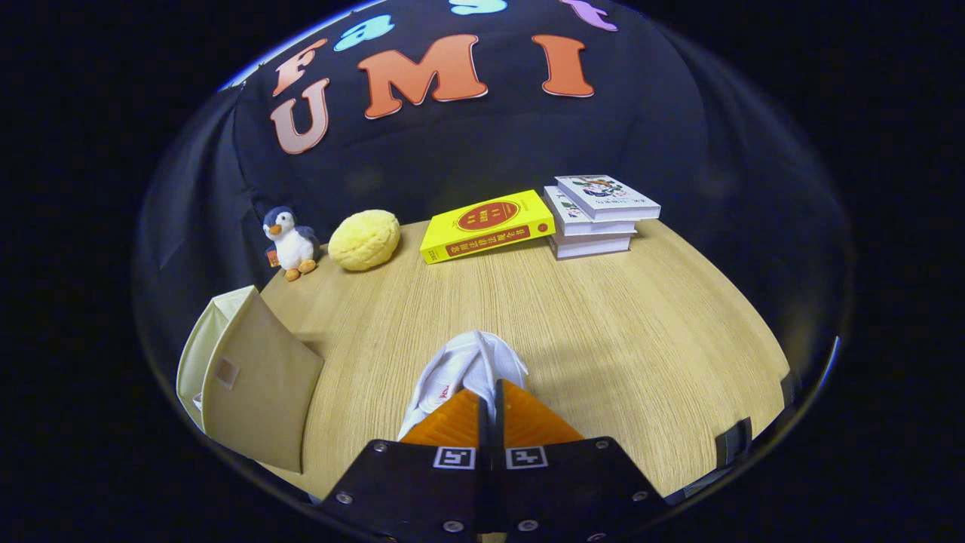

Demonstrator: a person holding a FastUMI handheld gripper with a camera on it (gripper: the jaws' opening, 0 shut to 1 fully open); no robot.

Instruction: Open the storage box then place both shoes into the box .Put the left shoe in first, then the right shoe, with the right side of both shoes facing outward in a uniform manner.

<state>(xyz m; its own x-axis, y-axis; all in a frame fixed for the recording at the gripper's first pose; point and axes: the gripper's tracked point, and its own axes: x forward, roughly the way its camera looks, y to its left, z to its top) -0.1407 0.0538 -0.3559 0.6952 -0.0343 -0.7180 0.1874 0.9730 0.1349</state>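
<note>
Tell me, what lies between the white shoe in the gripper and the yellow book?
In the gripper view, only bare wooden table lies between the white shoe, pinched in the gripper, and the yellow book.

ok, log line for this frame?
tool: shut on white shoe | box: lid open, beside the tool | shoe: above table, not boxed

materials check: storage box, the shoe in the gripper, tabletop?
Storage box: looks like matte beige fabric over stiff panels; the flap stays flat, soft edges.
Shoe: white, probably leather-like or synthetic upper; smooth with a slight sheen and creases. The gripper fingers are shut on it.
Table: light wood-grain surface, likely laminate; fine, even streaks, matte.
</note>
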